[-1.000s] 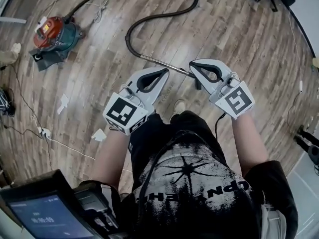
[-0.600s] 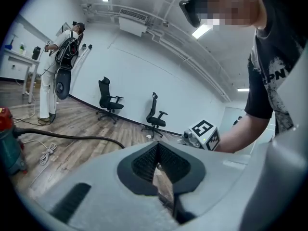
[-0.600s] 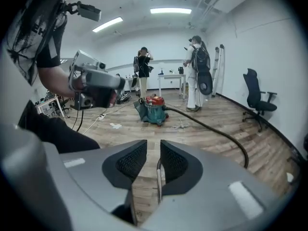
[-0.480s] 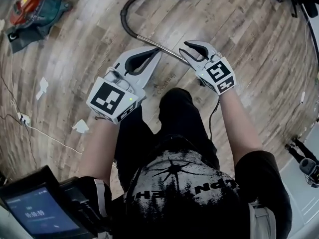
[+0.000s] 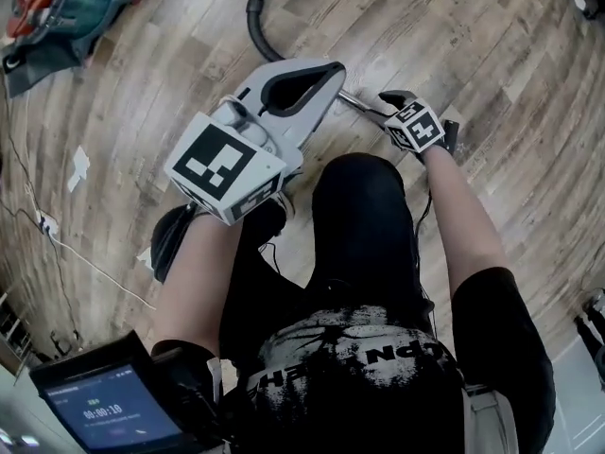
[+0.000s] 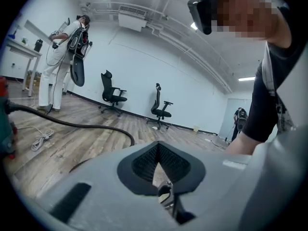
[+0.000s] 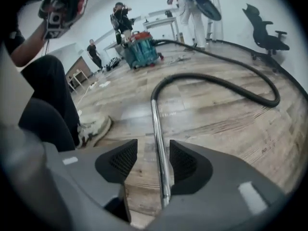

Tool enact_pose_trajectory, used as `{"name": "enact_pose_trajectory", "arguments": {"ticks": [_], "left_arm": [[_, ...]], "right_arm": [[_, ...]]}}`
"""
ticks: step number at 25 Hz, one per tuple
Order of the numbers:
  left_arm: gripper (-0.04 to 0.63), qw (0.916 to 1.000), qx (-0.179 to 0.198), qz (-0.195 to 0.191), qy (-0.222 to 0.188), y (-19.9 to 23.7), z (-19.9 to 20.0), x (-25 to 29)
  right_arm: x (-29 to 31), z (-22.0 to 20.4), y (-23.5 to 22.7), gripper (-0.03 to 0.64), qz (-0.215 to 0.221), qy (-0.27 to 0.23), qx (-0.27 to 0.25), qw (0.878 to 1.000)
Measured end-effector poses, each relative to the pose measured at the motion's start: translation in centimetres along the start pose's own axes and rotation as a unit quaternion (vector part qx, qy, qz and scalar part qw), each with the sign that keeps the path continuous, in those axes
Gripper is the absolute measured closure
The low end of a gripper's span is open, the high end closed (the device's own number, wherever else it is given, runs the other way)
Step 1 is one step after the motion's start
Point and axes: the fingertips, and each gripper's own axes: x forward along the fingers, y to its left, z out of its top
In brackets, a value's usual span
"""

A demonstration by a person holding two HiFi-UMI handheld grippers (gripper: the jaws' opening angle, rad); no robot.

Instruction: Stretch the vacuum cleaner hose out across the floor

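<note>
The vacuum cleaner hose [image 5: 257,28] lies on the wooden floor [image 5: 492,83], a black loop curving through the top centre of the head view and running off the upper edge. Its end joins a straight metal tube [image 5: 359,105] that slants down toward the middle right of that view. In the right gripper view the hose [image 7: 216,81] sweeps from the right of the frame round to the centre, where the metal tube [image 7: 158,138] carries on straight down toward the camera. The right claw [image 7: 153,153] has just been opening and its jaws stand wide apart with the tube between them. The tube sits close to the right-hand pad, though I cannot tell whether it touches it, and it is clear of the left-hand pad. In the head view this right claw [image 5: 388,98] is low over the floor at the upper right of centre, pointing steeply down at the tube. The left claw [image 5: 333,69] is held higher, at upper centre, just left of the tube. In the left gripper view the left claw [image 6: 157,148] has its jaws closed together with nothing between them. The red and teal canister [image 5: 57,8] sits on the floor in the upper left corner of the head view, well apart from both claws. A shoe [image 7: 94,129] rests on the floor at the left of the right gripper view.
</note>
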Motion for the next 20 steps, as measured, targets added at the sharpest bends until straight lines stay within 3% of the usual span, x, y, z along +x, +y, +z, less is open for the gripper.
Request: {"name": "enact_pose_trajectory", "arguments": {"ticks": [5, 9, 15, 20], "left_arm": [[0.594, 0.9985, -0.002, 0.034, 0.043, -0.1, -4.1, -1.2], [0.594, 0.9963, -0.016, 0.079, 0.029, -0.9, -6.2, -3.3], [0.594, 0.9905, -0.048, 0.128, 0.007, -2.0, -7.5, -5.8], [0.594, 0.9865, -0.085, 0.140, -0.007, 1.0, -4.3, -7.0]], "right_arm": [[6.6, -5.9, -1.6, 0.403, -0.003, 0.092, -0.037, 0.995], [10.7, -9.4, -2.0, 0.414, -0.010, 0.130, -0.057, 0.990], [13.2, -10.9, -2.7, 0.432, -0.031, 0.145, -0.070, 0.986], [11.9, -8.6, -3.1, 0.434, -0.062, 0.166, -0.088, 0.980]]}}
